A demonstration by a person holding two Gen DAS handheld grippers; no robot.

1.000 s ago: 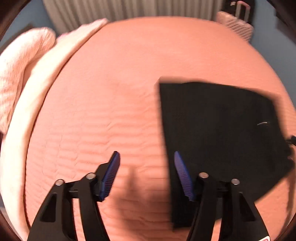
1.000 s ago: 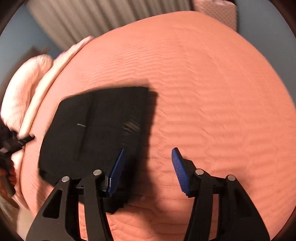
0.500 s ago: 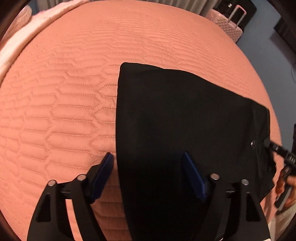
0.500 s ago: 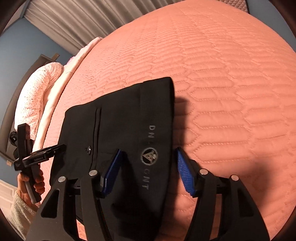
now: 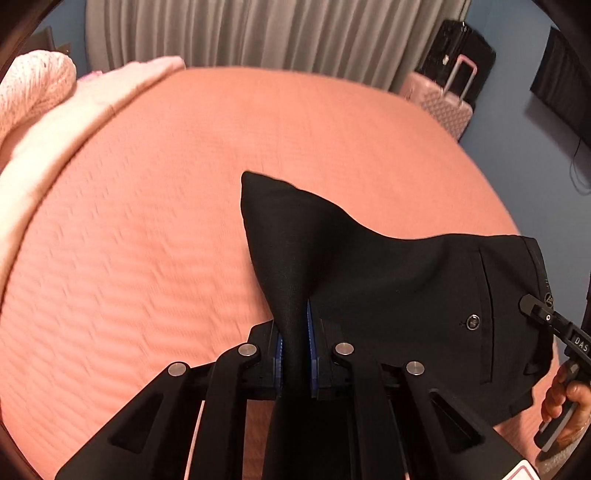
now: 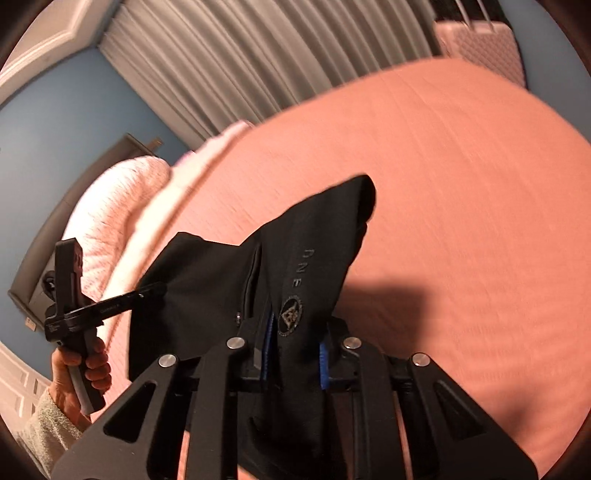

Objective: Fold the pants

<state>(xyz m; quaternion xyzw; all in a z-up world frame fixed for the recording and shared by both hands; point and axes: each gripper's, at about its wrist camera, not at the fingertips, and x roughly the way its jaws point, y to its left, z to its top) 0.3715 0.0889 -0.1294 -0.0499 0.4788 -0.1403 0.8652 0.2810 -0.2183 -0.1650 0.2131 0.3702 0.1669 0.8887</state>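
The folded black pants (image 5: 399,280) hang lifted above the salmon quilted bed (image 5: 184,206). My left gripper (image 5: 294,332) is shut on one end of the folded bundle, cloth pinched between its blue pads. My right gripper (image 6: 293,345) is shut on the other end of the pants (image 6: 295,258), at the waistband with the round logo and lettering. The back pocket and its button show in the left wrist view. Each gripper shows in the other's view: the right one at the far right (image 5: 543,317), the left one at the left (image 6: 110,302).
A pink-white blanket and pillow (image 5: 33,96) lie along the bed's left edge. Grey curtains (image 5: 258,33) hang behind the bed. A pink suitcase (image 5: 443,103) stands at the far right corner, with a dark one behind it. The bed (image 6: 461,221) stretches wide beyond the pants.
Both grippers were open over the flat pants. Both have shut on the cloth and raised the bundle off the bed.
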